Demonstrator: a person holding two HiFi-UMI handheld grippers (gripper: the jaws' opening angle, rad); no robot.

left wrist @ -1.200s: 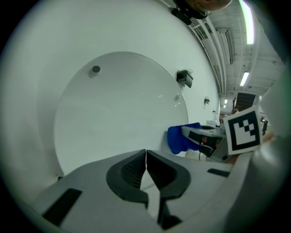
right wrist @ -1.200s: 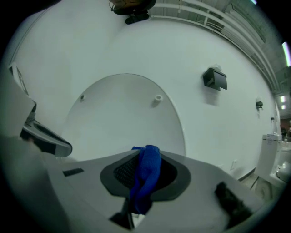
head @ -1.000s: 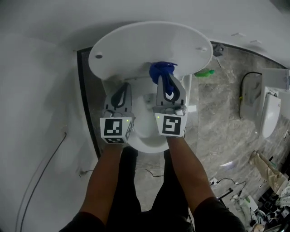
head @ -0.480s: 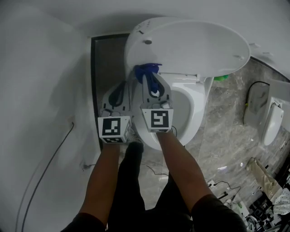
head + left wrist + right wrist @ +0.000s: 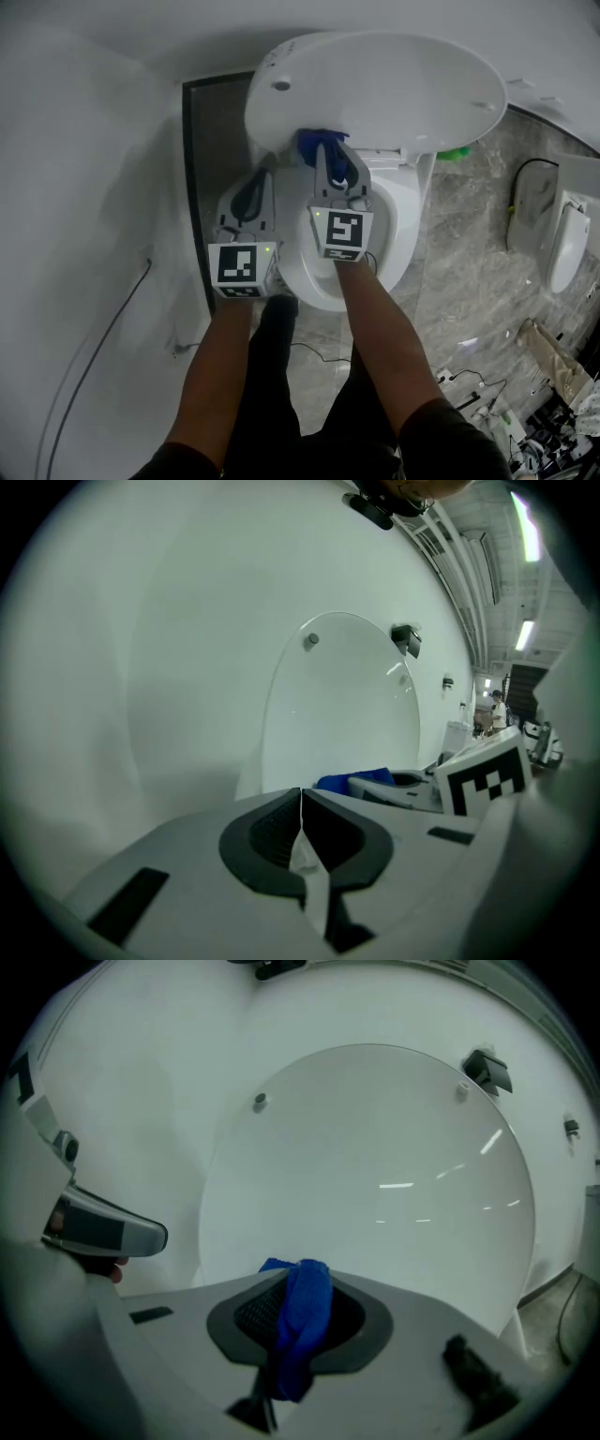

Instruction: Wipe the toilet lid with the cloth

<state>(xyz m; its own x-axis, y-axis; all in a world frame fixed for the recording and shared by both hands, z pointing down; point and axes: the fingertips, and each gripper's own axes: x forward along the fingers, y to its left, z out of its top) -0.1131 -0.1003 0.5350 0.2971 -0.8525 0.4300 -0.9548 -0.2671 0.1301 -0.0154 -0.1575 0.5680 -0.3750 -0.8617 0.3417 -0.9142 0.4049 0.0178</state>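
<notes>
The white toilet lid [image 5: 384, 89] stands raised, its inner face toward me, and fills the right gripper view as a pale oval [image 5: 375, 1176]. My right gripper [image 5: 323, 150] is shut on a blue cloth [image 5: 319, 142], bunched between its jaws [image 5: 300, 1312] and held close to the lower left part of the lid. Whether the cloth touches the lid I cannot tell. To its left, my left gripper [image 5: 261, 180] is shut with nothing in it, jaws pressed together [image 5: 300, 803], pointing at the lid's left edge [image 5: 328, 705].
The toilet seat and bowl [image 5: 394, 220] lie under the right gripper. A white wall [image 5: 84, 169] is close on the left. On the marble floor to the right are a green object [image 5: 457, 153], another white fixture [image 5: 561, 234] and cables.
Both grippers have shifted toward the lid's left side, the right one lower with the cloth still in it. The view has swung so the lid sits further right.
</notes>
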